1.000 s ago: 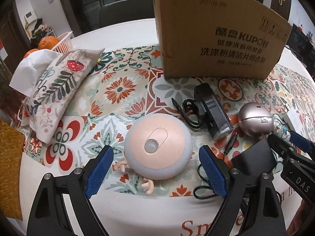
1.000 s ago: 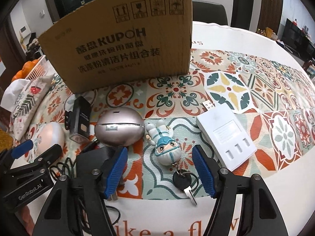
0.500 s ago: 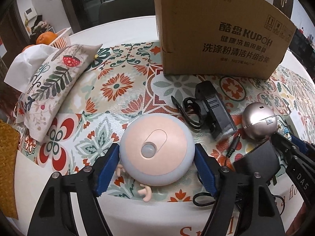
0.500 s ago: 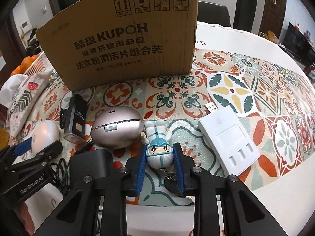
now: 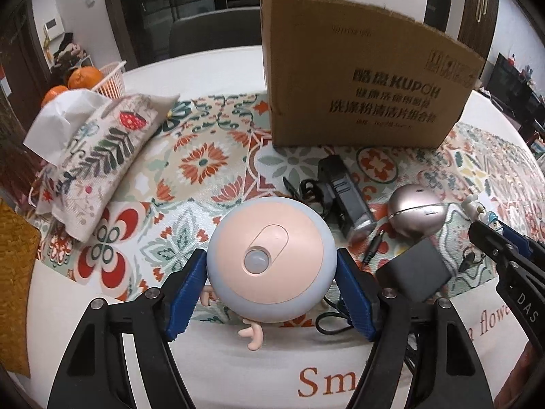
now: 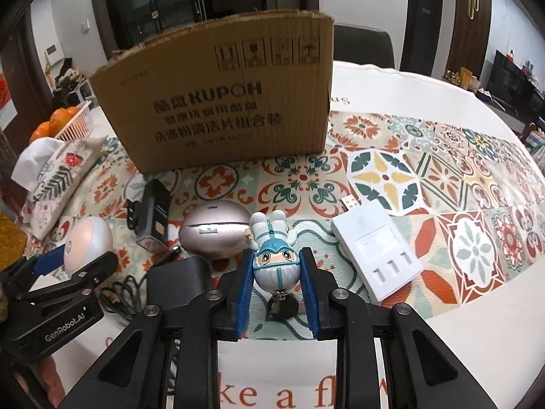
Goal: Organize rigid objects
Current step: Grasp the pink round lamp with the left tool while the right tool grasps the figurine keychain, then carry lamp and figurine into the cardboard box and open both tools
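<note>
My left gripper (image 5: 272, 293) is shut on a round pink and grey night light (image 5: 270, 259) with small pink feet, held just above the table. My right gripper (image 6: 276, 281) is shut on a white and teal astronaut figurine keychain (image 6: 275, 255), its keys (image 6: 282, 306) hanging below. An open cardboard box (image 6: 235, 102) stands behind; it also shows in the left wrist view (image 5: 368, 88). On the patterned mat lie a black bike light (image 5: 342, 194), a rose-gold oval case (image 6: 214, 231), a black adapter (image 5: 414, 271) with cable, and a white charger block (image 6: 376, 248).
A floral tissue pouch (image 5: 92, 163) lies at the left beside a basket of oranges (image 5: 85, 78). A woven mat (image 5: 13, 289) sits at the left table edge. Dark chairs (image 5: 211, 30) stand behind the round white table (image 6: 408, 92).
Both grippers closed from wide open: the left onto the night light, the right onto the astronaut figurine. Both objects have risen slightly.
</note>
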Motion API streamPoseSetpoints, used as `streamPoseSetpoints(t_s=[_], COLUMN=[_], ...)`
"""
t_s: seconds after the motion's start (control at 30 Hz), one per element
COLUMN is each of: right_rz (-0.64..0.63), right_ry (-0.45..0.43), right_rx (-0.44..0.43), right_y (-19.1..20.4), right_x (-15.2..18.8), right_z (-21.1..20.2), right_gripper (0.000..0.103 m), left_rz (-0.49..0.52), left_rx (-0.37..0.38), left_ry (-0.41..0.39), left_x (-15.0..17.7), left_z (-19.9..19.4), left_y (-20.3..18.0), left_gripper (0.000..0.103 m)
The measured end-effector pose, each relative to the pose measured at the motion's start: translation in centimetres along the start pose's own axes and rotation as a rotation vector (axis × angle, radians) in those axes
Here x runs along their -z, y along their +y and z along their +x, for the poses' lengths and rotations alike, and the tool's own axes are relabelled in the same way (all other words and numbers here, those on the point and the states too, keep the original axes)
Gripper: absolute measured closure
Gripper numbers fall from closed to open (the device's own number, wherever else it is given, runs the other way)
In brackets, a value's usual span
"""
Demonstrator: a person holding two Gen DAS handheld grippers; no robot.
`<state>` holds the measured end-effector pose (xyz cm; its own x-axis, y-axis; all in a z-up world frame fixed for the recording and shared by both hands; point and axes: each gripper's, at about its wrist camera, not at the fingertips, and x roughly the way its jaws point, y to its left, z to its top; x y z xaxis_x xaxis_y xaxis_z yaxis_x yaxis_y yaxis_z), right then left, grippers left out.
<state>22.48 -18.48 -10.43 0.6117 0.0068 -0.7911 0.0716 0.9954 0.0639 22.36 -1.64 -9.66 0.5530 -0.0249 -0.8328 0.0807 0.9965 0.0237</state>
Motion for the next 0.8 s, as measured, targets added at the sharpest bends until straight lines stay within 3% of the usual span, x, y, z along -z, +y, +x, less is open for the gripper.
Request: streamPoseSetpoints(t_s=[0.8], right_rz=[0.0], right_ry=[-0.17], right_rx=[-0.095], right_y=[0.4], right_x=[-3.2], right_z=[-6.4], right_gripper=[0.075], left_rz=[0.037], left_rx=[0.062], left_ry=[-0.187], left_x=[-3.9], left_z=[-7.2], left_y=[-0.7], left_gripper=[0.029])
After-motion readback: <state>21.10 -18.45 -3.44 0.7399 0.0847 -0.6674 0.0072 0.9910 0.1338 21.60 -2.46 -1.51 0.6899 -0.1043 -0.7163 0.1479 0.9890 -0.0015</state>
